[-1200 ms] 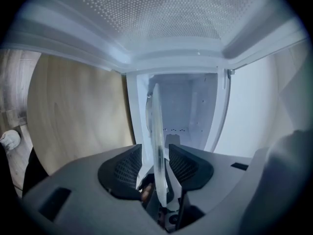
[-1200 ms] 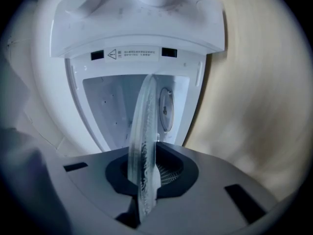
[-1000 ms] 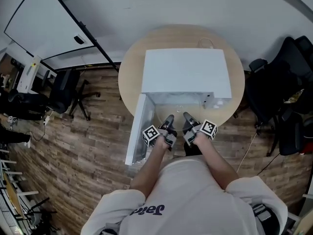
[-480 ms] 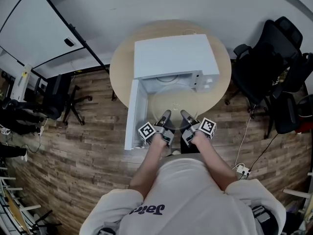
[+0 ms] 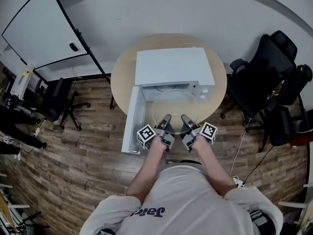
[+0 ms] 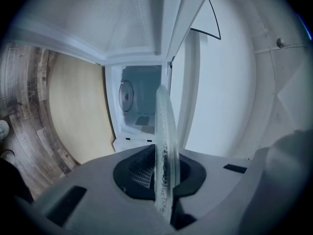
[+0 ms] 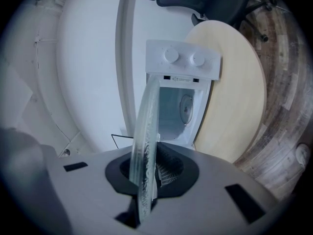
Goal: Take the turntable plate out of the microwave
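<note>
Both grippers hold the glass turntable plate (image 5: 173, 106) by its near rim, side by side. In the left gripper view the plate (image 6: 164, 146) stands edge-on between the jaws, which are closing with the pads already on the glass. In the right gripper view the jaws are clenched on the plate rim (image 7: 145, 131). In the head view the left gripper (image 5: 167, 118) and right gripper (image 5: 185, 118) sit close together at the plate's near edge. The plate lies roughly level in the air in front of the white microwave (image 5: 173, 67), above the round tabletop (image 5: 121, 78) and not resting on it. The microwave door (image 5: 133, 121) is swung open to the left. The cavity (image 6: 139, 111) looks bare of the plate in both gripper views. Whether the plate's far edge is fully clear of the opening is hard to tell from above. Progress: door open, plate grasped, lifted and pulled out, so the task looks mostly done. What's left is probably to bring the plate fully clear and set it down somewhere. No drop spot is obvious, since the microwave takes up most of the tabletop. The glass is slick and held only by its rim, so it needs an even two-handed carry.
</note>
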A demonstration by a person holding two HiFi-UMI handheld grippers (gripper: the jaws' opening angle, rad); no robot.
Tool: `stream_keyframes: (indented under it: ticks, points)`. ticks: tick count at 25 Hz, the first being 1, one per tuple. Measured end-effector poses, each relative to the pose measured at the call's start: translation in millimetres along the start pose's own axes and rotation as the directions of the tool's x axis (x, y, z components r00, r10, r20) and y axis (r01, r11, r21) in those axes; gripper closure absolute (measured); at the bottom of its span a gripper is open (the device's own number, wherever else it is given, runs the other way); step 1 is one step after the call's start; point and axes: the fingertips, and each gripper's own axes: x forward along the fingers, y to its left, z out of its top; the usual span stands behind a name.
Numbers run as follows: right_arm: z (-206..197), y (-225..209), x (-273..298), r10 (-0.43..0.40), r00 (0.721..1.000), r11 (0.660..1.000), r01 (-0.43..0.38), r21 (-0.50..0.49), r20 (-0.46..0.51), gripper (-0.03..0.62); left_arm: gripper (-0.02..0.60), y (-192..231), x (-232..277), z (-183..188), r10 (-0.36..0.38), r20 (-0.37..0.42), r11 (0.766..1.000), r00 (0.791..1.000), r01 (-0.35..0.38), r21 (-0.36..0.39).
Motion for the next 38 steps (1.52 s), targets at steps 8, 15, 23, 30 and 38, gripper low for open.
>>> stream_keyframes:
  ticks: [8, 15, 23, 30, 38]
  points:
    - [23.8, 56.6, -20.3, 0.018, 0.998, 0.999, -0.02, -0.044, -0.052, 0.563, 0.549, -56.1, 9.5, -29.0, -0.036, 0.053, 0.999, 0.998, 0.036, -0.007]
    - [30.7, 84.9, -31.2, 0.001, 0.995, 0.999, -0.005, -0.045, -0.095, 0.563, 0.548, -80.6, 8.8, -43.3, -0.021, 0.091, 0.999, 0.996, 0.024, -0.029]
    - [44.3, 100.9, -43.1, 0.024, 0.994, 0.998, -0.03, -0.048, -0.108, 0.563, 0.548, -100.0, 16.7, -58.1, -0.032, 0.104, 0.999, 0.994, 0.034, -0.015]
    - [43.4, 112.6, -45.0, 0.04, 0.991, 0.997, -0.048, -0.06, -0.128, 0.562, 0.548, -114.2, 14.5, -62.4, -0.04, 0.112, 0.999, 0.993, 0.044, -0.031]
    - [41.6, 124.2, -45.8, 0.046, 0.987, 0.996, -0.058, -0.073, -0.154, 0.561, 0.548, -122.8, 11.2, -62.7, -0.051, 0.121, 0.998, 0.991, 0.054, -0.028]
